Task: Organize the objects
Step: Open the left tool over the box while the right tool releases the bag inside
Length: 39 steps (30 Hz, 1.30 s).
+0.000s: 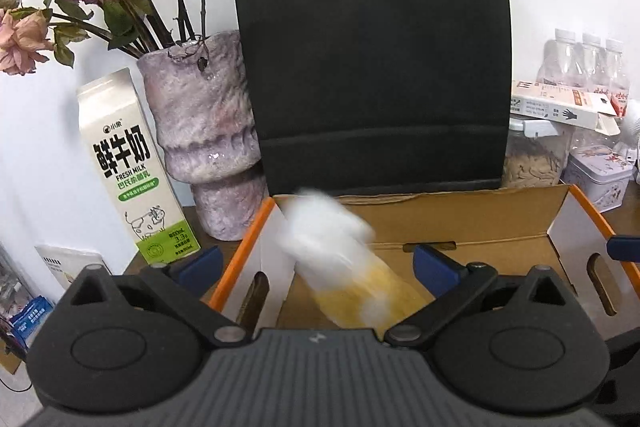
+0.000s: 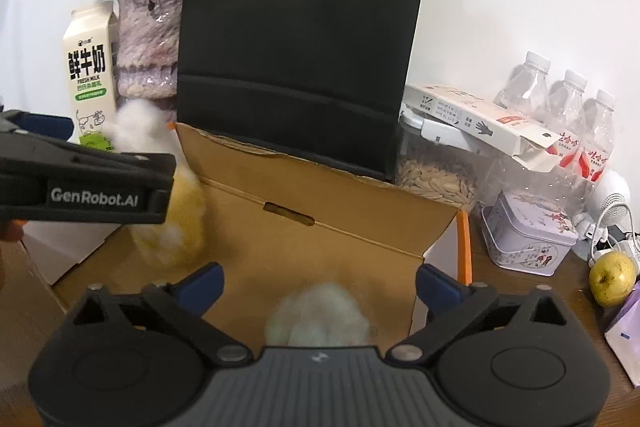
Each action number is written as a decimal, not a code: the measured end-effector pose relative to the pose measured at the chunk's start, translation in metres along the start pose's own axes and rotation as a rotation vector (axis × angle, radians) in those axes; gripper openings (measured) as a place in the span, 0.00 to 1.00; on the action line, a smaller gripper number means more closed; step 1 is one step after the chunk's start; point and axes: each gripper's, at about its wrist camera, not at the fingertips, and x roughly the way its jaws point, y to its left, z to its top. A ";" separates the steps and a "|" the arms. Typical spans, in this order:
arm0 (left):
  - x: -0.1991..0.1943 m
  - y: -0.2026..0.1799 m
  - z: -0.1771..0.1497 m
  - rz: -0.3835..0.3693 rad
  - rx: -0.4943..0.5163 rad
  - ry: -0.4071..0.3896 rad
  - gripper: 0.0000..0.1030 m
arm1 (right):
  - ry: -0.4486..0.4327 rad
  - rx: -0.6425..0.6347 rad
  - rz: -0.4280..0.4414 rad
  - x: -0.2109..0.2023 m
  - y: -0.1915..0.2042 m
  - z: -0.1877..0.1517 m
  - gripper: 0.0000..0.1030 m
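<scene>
- The left gripper [image 1: 316,259] has its fingers spread wide; a white-and-yellow plush toy [image 1: 340,259] sits blurred between them, touching neither blue pad as far as the left wrist view shows, inside the cardboard box [image 1: 472,223] at lower centre.
- The right gripper [image 2: 318,281] is likewise spread wide, with a pale fluffy toy [image 2: 316,315] low in the frame, just ahead of the gripper body, over the brown floor of the same cardboard box [image 2: 320,195]. Neither pad appears to press on it.
- In the right wrist view the left gripper's black body [image 2: 84,179] crosses the left edge, and the white-and-yellow toy [image 2: 176,211] shows behind it at the box's left end.
- Judged from this, both soft toys look released into the box, one at each end; the blur suggests they may not have settled yet.
- Other items stand outside the box: a fresh milk carton [image 1: 128,167] and a mottled purple vase [image 1: 204,131] at left, a black paper bag [image 1: 372,55] behind, and at right water bottles [image 2: 560,99], a jar of seeds [image 2: 436,179], a flat white carton [image 2: 480,123], a small tin [image 2: 528,239] and a yellow-green pear [image 2: 612,279].
- Whether any of these are also meant for the box cannot be told, so what remains of the organizing is unclear.
</scene>
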 end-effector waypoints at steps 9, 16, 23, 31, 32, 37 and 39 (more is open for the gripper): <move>-0.014 0.001 -0.001 -0.006 0.003 -0.014 1.00 | -0.026 0.012 -0.004 -0.016 -0.004 0.000 1.00; -0.037 0.005 -0.001 -0.006 0.005 -0.031 1.00 | -0.047 0.014 -0.012 -0.038 -0.005 -0.001 1.00; -0.070 0.013 -0.001 -0.004 -0.006 -0.054 1.00 | -0.090 0.013 -0.017 -0.074 -0.004 -0.001 1.00; -0.108 0.022 -0.012 -0.007 -0.008 -0.070 1.00 | -0.132 0.021 -0.021 -0.116 -0.003 -0.011 1.00; -0.112 0.024 -0.014 -0.007 -0.012 -0.072 1.00 | -0.136 0.024 -0.020 -0.120 -0.003 -0.013 1.00; -0.135 0.032 -0.028 -0.005 -0.019 -0.072 1.00 | -0.151 0.021 -0.013 -0.145 0.000 -0.028 1.00; -0.145 0.036 -0.035 -0.004 -0.022 -0.073 1.00 | -0.160 0.021 -0.009 -0.156 0.001 -0.034 1.00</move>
